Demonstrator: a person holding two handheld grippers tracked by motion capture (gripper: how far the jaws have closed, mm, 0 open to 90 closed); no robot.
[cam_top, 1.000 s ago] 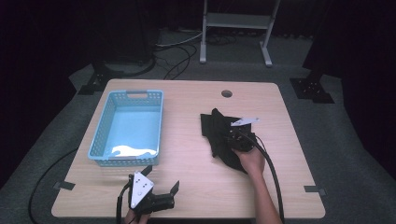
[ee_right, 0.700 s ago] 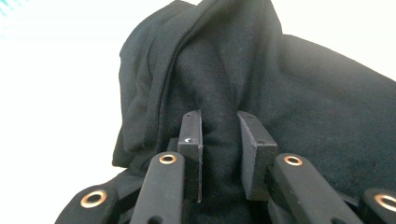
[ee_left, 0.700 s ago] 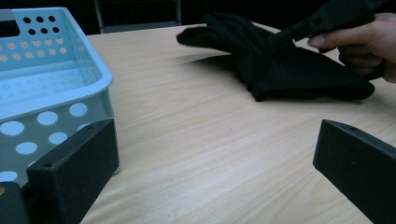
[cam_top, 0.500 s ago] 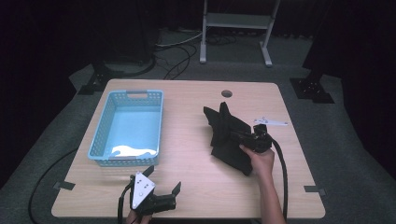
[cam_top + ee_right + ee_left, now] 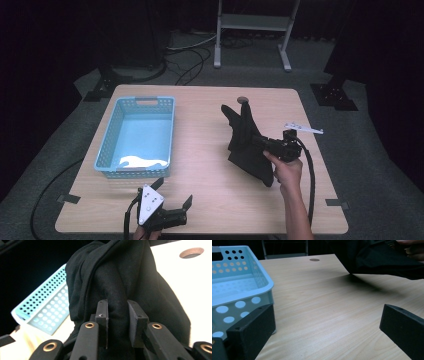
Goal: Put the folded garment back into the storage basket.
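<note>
A black cloth (image 5: 247,142) hangs partly lifted over the right half of the table, its lower folds still near the wood. My right gripper (image 5: 261,142) is shut on a bunched fold of the black cloth (image 5: 117,290), pads pressing from both sides. The cloth (image 5: 374,257) hangs at the top right of the left gripper view. A light blue perforated basket (image 5: 170,131) stands on the left half of the table, a pale sheet lying in its bottom. My left gripper (image 5: 172,192) rests near the front edge, just in front of the basket (image 5: 265,282), jaws wide open with nothing between them.
The wooden table (image 5: 200,165) has a round cable hole (image 5: 243,99) at its back edge. Tape marks (image 5: 68,198) sit on the front corners. A grey metal stand (image 5: 252,22) and cables lie on the floor behind the table.
My right gripper has moved right and up with the black cloth, pulling it off the table. The left gripper has stayed where it was.
</note>
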